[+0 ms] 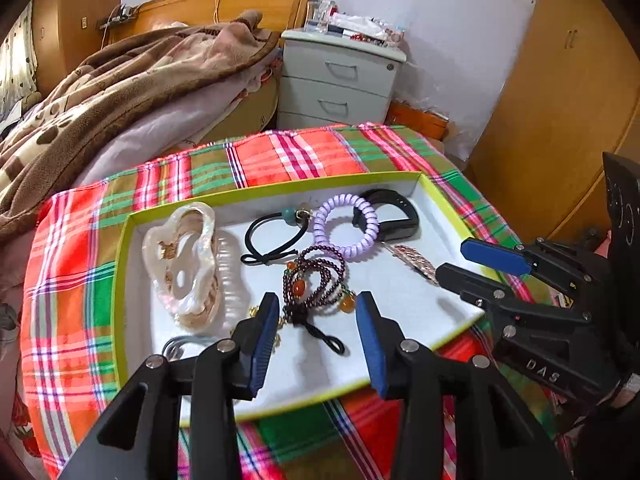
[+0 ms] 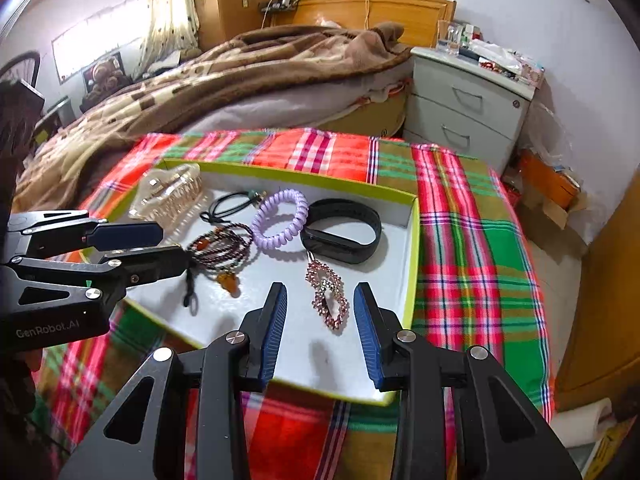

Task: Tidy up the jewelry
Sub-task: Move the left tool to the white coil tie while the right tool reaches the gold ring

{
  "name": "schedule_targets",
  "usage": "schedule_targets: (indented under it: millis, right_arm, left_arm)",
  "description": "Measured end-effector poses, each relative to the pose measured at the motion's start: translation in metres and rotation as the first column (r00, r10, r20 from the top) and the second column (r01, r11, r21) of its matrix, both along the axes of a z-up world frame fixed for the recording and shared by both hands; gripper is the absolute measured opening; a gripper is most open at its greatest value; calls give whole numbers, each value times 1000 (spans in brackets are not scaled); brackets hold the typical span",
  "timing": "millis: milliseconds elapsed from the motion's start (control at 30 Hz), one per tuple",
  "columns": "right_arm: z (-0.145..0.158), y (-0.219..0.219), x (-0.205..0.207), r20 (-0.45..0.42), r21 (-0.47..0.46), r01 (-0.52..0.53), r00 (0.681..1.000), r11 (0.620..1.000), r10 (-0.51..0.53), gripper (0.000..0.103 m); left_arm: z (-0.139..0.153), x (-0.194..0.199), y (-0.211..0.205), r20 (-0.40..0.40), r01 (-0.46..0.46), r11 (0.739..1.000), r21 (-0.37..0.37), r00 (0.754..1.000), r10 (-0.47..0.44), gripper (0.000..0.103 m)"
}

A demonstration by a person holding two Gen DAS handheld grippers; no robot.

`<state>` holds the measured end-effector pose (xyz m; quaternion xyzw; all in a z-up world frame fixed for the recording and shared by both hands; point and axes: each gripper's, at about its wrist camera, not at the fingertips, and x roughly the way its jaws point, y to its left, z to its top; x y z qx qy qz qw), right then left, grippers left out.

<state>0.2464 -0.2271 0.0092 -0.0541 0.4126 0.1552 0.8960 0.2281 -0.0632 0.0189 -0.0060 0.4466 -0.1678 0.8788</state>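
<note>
the left gripper (image 1: 318, 312) hangs tilted down over the near edge of a shallow lime-rimmed tray (image 1: 120, 264), jaws wide, nothing gripped; a dark beaded necklace (image 1: 316, 276) with amber stones lies between and beyond them. the right gripper (image 2: 320, 304) stands wide too, over a pink rhinestone clip (image 2: 330, 296). farther in: a lilac coil band (image 2: 280, 218), a black wristband (image 2: 340, 228), a pearly claw clip (image 1: 184, 264). plaid cloth (image 2: 480, 264) lies beneath.

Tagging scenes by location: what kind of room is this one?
Most likely a home bedroom. A bed with a rumpled brown blanket and a wooden headboard fills the background, and a grey nightstand with drawers stands beside it. The jewelry tray sits on a plaid cloth.
</note>
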Motion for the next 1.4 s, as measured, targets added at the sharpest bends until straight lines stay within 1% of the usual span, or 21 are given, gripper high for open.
schedule_targets:
  millis: [200,333,433,467,500,533,800,1000,1067,1167,1233,1400]
  right_arm:
    - [16,-9,-29,42,38,22,999,999,-24,36]
    - [26,-11,-53,74,46,33,997,998,-36,36]
    - [32,-12,-71,91,56,39,995,998,-44,37]
    - [32,-12,-77,95,60,40,994,997,-46,39]
    - [32,-13,-82,97,64,41,994,997,-47,46]
    - [32,-13,-87,98,68,44,994,997,-50,48]
    - [22,-18,-126,98,114,85,990,990,-96,49]
    - [16,-26,-141,92,131,115,988,985,-128,49]
    - [16,-28,-145,94,130,122,986,984,-135,49]
    - [16,-30,-150,98,136,124,986,983,-137,49]
    - [15,-29,-152,99,135,121,986,984,-135,49]
    - [13,-27,-153,92,133,115,988,984,-128,49]
  left_arm:
    - [14,-32,9,29,11,1000,-6,1000,-11,43]
    - [15,-58,14,25,39,999,-24,999,-38,43]
    - [12,-78,15,25,56,998,-24,998,-56,44]
    - [10,-84,15,19,64,997,-34,998,-63,45]
    - [8,-90,16,13,73,996,-43,997,-72,46]
    - [6,-96,17,10,78,996,-43,997,-78,48]
    - [-17,-136,11,-42,133,991,-19,990,-134,48]
    - [-26,-147,1,-62,167,986,2,984,-167,48]
    - [-29,-149,-1,-67,163,987,12,985,-162,48]
    - [-33,-151,-7,-63,167,984,56,985,-163,48]
    - [-37,-152,-9,-76,170,984,60,983,-165,48]
    - [-38,-153,-12,-56,167,981,98,985,-162,48]
